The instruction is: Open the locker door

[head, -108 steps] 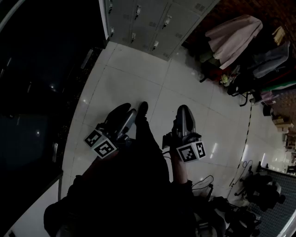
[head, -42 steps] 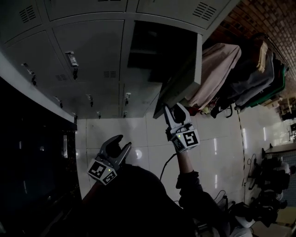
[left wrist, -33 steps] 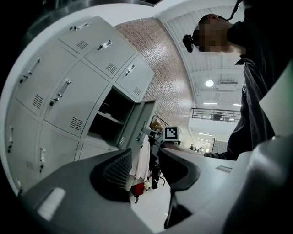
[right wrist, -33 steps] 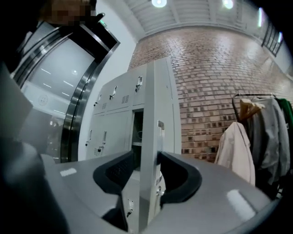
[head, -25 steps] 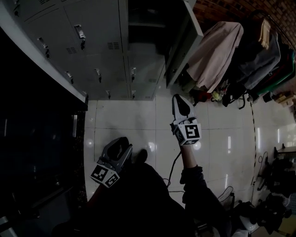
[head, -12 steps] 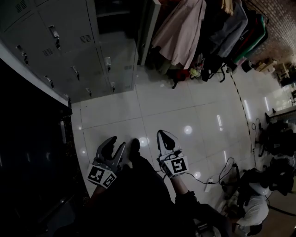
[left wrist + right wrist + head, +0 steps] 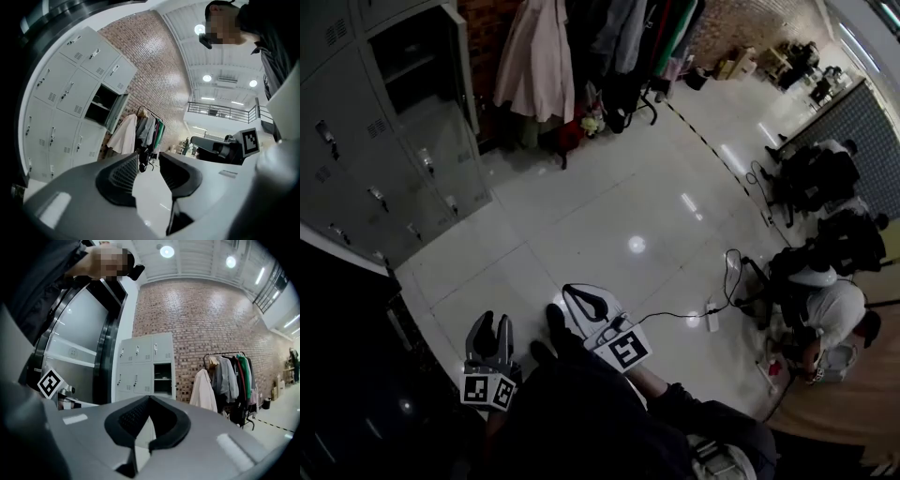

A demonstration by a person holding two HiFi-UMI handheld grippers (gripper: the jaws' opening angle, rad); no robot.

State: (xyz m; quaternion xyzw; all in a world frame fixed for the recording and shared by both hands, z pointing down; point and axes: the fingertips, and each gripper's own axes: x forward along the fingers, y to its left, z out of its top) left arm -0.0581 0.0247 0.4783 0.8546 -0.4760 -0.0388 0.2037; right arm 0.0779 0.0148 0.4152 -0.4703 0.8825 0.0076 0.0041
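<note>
The grey locker bank [image 7: 356, 159] stands at the upper left of the head view. One upper compartment [image 7: 405, 58] is open and dark inside, its door [image 7: 457, 47] swung out on the right. The same open compartment [image 7: 162, 377] shows in the right gripper view, far beyond the jaws. Both grippers are held low over the white floor, well away from the lockers. My left gripper [image 7: 490, 328] is open with nothing between its fingers. The jaws of my right gripper [image 7: 581, 298] are shut, tips touching, and hold nothing.
A clothes rack with coats [image 7: 581, 47] stands right of the lockers by the brick wall. A cable and power strip [image 7: 711, 319] lie on the tiles at the right. A person [image 7: 825, 305] crouches by dark bags at the far right.
The right gripper left the open door's edge, came down beside the left one, and its jaws closed. The head view swung away from the lockers toward the room.
</note>
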